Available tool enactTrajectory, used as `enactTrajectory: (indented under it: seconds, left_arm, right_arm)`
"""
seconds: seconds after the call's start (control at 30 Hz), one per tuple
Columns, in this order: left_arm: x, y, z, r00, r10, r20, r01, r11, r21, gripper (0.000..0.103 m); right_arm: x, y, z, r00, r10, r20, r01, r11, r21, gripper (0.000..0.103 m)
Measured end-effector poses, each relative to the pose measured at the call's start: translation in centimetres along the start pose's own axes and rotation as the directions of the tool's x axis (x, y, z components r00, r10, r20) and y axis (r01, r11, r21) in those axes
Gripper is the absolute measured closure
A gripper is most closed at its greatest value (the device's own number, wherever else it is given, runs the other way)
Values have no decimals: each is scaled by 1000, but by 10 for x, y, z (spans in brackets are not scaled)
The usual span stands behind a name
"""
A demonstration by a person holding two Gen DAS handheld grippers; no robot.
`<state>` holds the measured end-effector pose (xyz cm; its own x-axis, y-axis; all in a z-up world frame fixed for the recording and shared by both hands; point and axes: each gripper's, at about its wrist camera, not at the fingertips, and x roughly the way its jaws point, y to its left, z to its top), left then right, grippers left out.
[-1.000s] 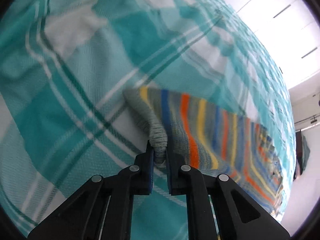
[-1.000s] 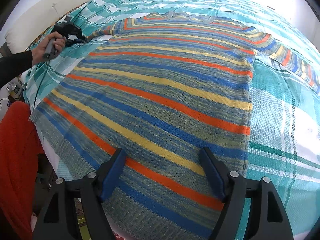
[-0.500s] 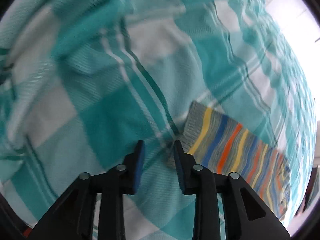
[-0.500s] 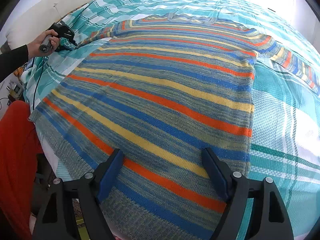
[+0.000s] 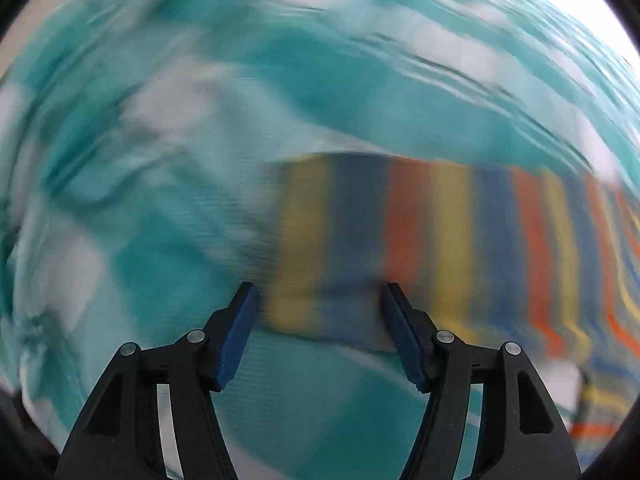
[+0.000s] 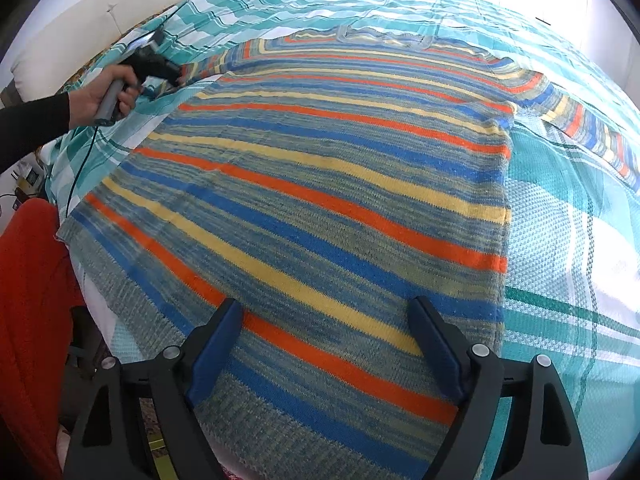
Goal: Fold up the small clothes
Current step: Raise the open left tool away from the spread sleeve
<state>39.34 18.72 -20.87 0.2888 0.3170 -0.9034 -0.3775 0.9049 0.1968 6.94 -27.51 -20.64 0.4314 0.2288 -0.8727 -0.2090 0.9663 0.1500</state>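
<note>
A striped knit sweater (image 6: 328, 184), blue, orange, yellow and grey-green, lies flat on a teal plaid bedspread (image 6: 568, 248). Its left sleeve (image 5: 420, 236) shows blurred in the left wrist view, the cuff end between my fingers. My left gripper (image 5: 318, 300) is open and empty just above that cuff. It also shows in the right wrist view (image 6: 176, 76), held by a hand at the sleeve end. My right gripper (image 6: 326, 320) is open and empty above the sweater's hem. The right sleeve (image 6: 592, 128) stretches away to the right.
A red cloth (image 6: 28, 312) hangs at the bed's left edge. A white headboard or pillow (image 6: 92, 12) lies at the far left. A cable (image 6: 80, 168) trails from the left gripper. Bright windows are beyond the bed.
My left gripper let go of the sleeve cuff, opened wide and swung round over the sleeve end; the view is blurred by motion. The right gripper has barely moved.
</note>
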Motion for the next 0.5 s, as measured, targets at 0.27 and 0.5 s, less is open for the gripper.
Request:
enactTrajectory:
  seconds: [0.27, 0.5]
  left_arm:
    - [-30, 1, 21, 971, -237, 40, 237, 971, 20, 35]
    - [17, -55, 35, 999, -48, -9, 49, 992, 120, 18]
  right_arm:
    - [3, 1, -2, 1000, -2, 8, 2, 1000, -10, 15]
    - [3, 3, -1, 1000, -16, 4, 16, 1000, -8, 14]
